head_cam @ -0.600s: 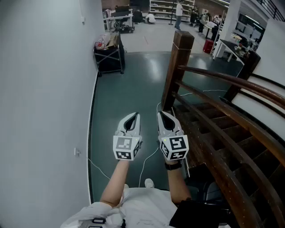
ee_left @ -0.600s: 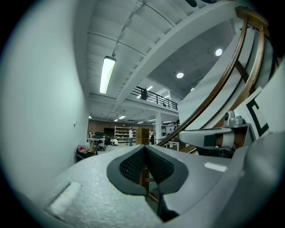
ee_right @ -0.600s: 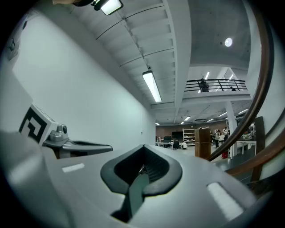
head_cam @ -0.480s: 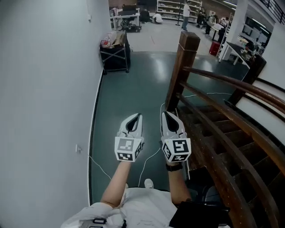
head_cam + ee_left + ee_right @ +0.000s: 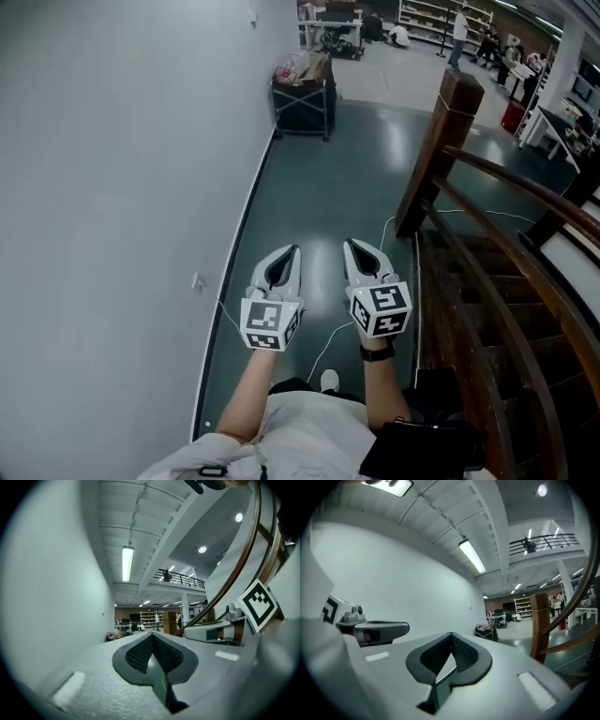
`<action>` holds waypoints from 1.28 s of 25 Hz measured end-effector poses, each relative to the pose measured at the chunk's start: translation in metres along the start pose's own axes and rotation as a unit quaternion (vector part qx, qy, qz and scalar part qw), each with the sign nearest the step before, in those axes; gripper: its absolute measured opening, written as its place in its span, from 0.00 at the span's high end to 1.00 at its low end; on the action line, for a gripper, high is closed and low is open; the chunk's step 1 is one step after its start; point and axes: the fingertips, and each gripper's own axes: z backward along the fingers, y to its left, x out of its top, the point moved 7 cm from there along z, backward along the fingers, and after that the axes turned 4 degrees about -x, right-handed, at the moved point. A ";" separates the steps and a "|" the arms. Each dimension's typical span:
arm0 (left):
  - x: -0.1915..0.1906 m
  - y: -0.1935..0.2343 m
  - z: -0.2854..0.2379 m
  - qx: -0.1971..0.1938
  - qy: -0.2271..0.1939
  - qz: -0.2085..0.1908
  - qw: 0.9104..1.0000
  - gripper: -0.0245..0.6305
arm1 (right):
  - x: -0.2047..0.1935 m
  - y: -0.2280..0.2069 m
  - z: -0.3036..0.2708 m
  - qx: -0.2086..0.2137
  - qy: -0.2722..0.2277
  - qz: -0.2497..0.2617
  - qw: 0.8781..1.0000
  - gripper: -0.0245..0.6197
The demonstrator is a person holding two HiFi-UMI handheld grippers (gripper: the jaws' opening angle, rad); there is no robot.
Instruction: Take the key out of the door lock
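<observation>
Above the floor (image 5: 309, 197), between the left wall (image 5: 112, 187) and the right railing (image 5: 511, 248), the left gripper (image 5: 291, 253) and right gripper (image 5: 352, 247) sit closed, empty. No key or lock is in view; turning to search could knock a gripper against the railing.

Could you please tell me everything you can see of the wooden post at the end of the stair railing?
The wooden post is dark brown and square in section, with a slightly wider cap block on top. It looks like solid, varnished timber. It stands upright on the dark green floor at the foot of the stairs, and the curved handrail and lower rails join its side.
</observation>
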 end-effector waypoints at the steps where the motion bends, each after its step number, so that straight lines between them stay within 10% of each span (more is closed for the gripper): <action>1: 0.000 0.007 0.007 0.007 0.001 0.002 1.000 0.96 | -0.003 0.008 -0.008 0.013 0.012 -0.002 1.000 0.96; 13: -0.017 0.132 0.183 0.198 0.009 0.021 0.980 0.96 | -0.009 0.235 -0.077 0.243 0.038 0.051 0.968 0.96; 20: -0.053 0.171 0.301 0.368 -0.005 0.055 0.928 0.96 | -0.040 0.377 -0.092 0.397 0.033 0.115 0.910 0.96; 23: -0.057 0.187 0.370 0.459 0.000 0.064 0.886 0.96 | -0.046 0.454 -0.091 0.468 0.032 0.141 0.872 0.96; 28: -0.071 0.216 0.534 0.606 0.007 0.067 0.793 0.96 | -0.074 0.642 -0.053 0.629 0.044 0.124 0.766 0.96; 32: -0.065 0.193 0.596 0.723 0.016 0.063 0.688 0.96 | -0.084 0.731 -0.029 0.747 0.062 0.106 0.653 0.96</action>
